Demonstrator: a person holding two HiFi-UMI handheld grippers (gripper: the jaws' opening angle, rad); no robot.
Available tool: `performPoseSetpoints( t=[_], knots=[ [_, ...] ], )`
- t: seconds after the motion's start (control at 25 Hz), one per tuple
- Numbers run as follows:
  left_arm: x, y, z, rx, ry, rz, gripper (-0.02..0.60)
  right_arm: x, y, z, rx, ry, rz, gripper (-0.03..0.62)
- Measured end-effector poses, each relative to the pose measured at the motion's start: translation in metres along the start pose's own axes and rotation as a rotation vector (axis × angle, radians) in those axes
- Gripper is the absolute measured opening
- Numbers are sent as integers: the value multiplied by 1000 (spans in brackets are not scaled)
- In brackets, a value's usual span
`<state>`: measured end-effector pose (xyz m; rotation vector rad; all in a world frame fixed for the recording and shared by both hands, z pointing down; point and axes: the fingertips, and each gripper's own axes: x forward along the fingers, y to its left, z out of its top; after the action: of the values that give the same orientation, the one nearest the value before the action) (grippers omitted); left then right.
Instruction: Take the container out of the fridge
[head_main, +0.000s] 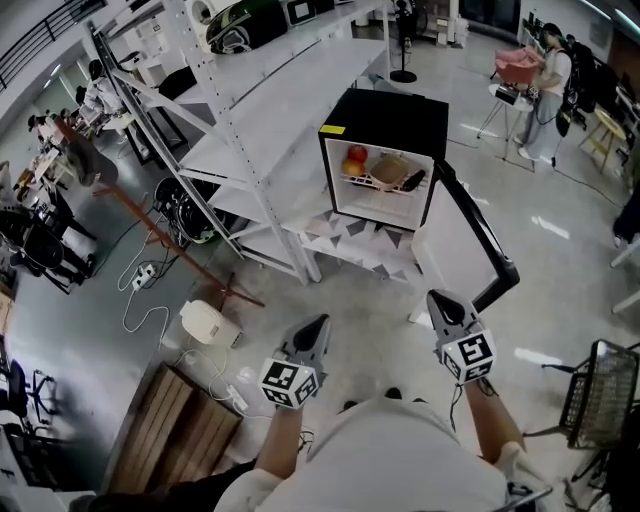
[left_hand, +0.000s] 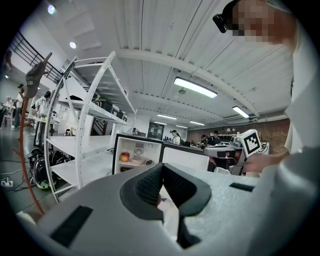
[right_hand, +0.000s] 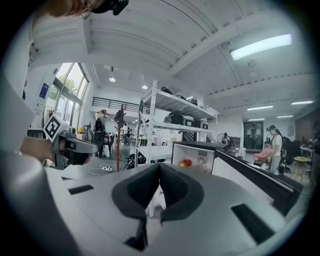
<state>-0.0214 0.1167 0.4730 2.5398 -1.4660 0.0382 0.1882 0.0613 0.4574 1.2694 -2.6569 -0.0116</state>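
A small black fridge (head_main: 385, 110) stands open on a low white stand (head_main: 350, 243), its door (head_main: 480, 235) swung out to the right. On its shelf a tan container (head_main: 389, 171) sits between red and orange fruit (head_main: 355, 158) and a dark item (head_main: 414, 180). Both grippers hang well short of the fridge, near the person's body. The left gripper (head_main: 314, 328) is shut and empty, its pads meeting in the left gripper view (left_hand: 161, 169). My right gripper (head_main: 438, 303) is shut too, with nothing between its pads (right_hand: 159, 167). The fridge (right_hand: 192, 152) shows far ahead.
A tall white metal rack (head_main: 250, 130) stands left of the fridge. On the floor at the left lie a white appliance (head_main: 207, 322), a power strip (head_main: 143, 275) with cables and a wooden crate (head_main: 180, 420). A wire basket (head_main: 600, 400) is at the right. People stand far behind.
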Motion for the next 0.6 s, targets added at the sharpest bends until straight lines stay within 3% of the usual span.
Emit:
performPoseSetpoints(
  t=[0.6],
  knots=[
    [-32,26,-17,-24,21,-35,2,1,35,-5,6,27,-47,6]
  ],
)
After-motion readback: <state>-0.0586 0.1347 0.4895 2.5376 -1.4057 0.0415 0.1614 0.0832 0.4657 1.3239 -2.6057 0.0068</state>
